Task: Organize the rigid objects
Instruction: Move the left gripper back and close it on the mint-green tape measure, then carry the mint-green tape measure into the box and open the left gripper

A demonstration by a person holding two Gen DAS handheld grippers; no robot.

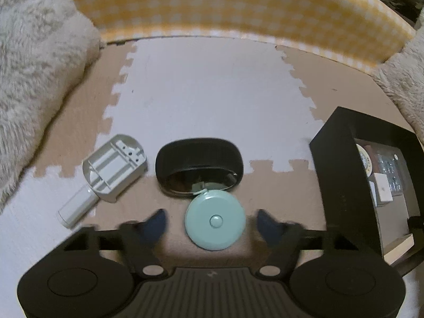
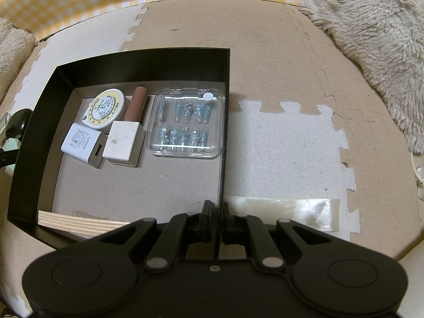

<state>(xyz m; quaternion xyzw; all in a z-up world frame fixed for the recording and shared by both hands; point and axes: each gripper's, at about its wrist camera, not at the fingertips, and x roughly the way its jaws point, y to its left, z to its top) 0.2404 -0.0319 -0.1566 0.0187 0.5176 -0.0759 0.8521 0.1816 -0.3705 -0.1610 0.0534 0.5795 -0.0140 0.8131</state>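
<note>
Mint-green and round, the tape measure (image 1: 215, 220) lies on the foam floor mat (image 1: 212, 100) between the left gripper (image 1: 212, 222) fingers, which stand apart from it. A black case (image 1: 198, 163) touches its far edge; a white plastic scoop (image 1: 106, 175) lies left. Open mat stretches beyond. Only the right view shows the black box (image 2: 132, 61) contents: a clear case (image 2: 185, 124), a charger (image 2: 82, 145). The right gripper (image 2: 216, 212) clamps the box's wall.

Mint tape measure (image 1: 215, 220), black box (image 2: 132, 61), yellow gingham cloth (image 1: 225, 8)
</note>
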